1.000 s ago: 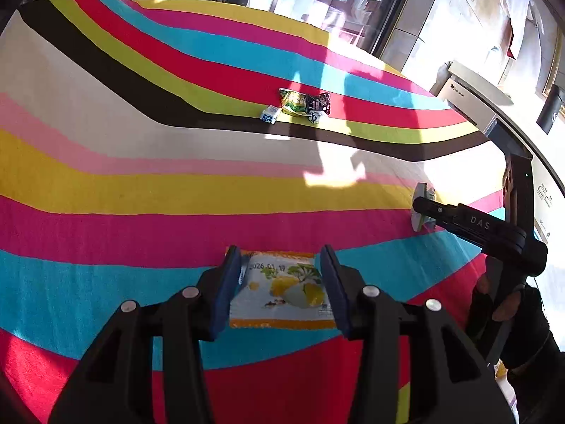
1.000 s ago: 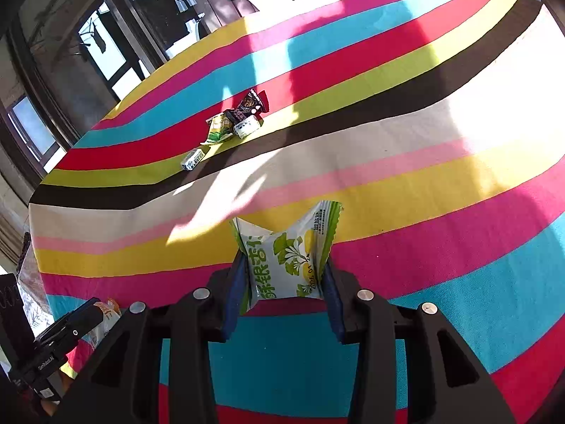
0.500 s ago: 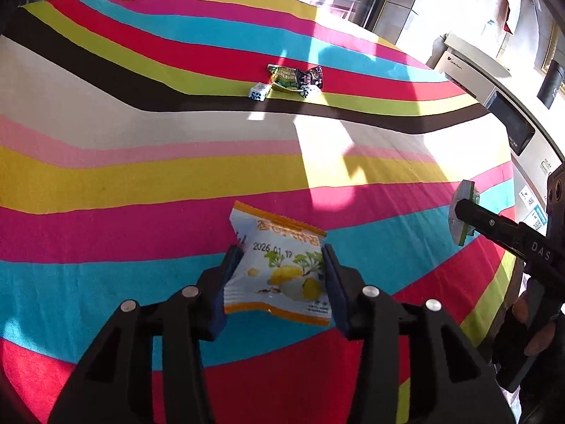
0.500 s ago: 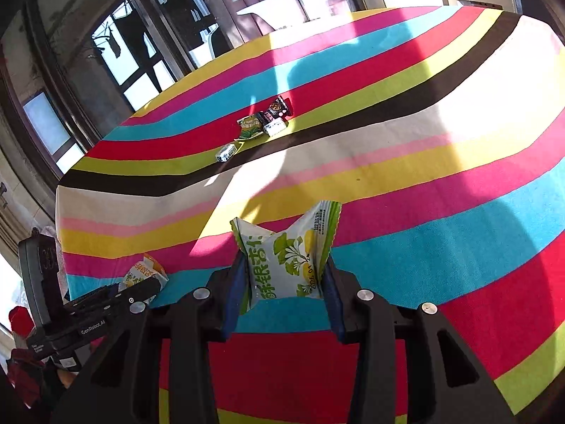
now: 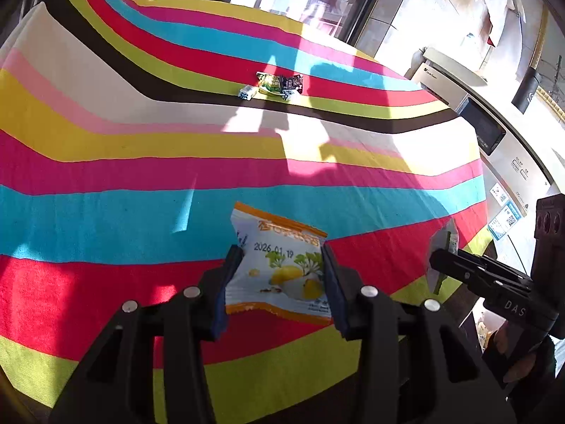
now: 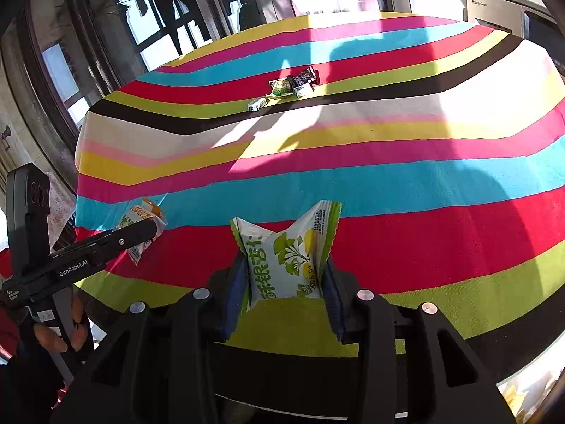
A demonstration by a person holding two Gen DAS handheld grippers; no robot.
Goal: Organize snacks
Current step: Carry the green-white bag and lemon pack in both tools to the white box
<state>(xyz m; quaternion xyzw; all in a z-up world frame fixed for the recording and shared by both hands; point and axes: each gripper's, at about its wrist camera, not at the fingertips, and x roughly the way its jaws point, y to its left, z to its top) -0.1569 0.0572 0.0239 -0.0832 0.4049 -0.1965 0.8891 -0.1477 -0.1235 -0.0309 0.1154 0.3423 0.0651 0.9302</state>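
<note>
Holding: left gripper (image 5: 280, 268), jaws clenched on orange-edged white foil snack packet (image 5: 279, 265). Right gripper (image 6: 284, 272), jaws grasping green-edged white foil snack packet (image 6: 287, 258). Both above striped worktop (image 5: 141, 162).

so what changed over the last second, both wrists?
The left gripper lifted its orange-edged packet off the striped cloth. Both grippers pulled back toward the table's near edge. The right gripper stays shut on the green-edged packet; the far snack pile is untouched.
</note>
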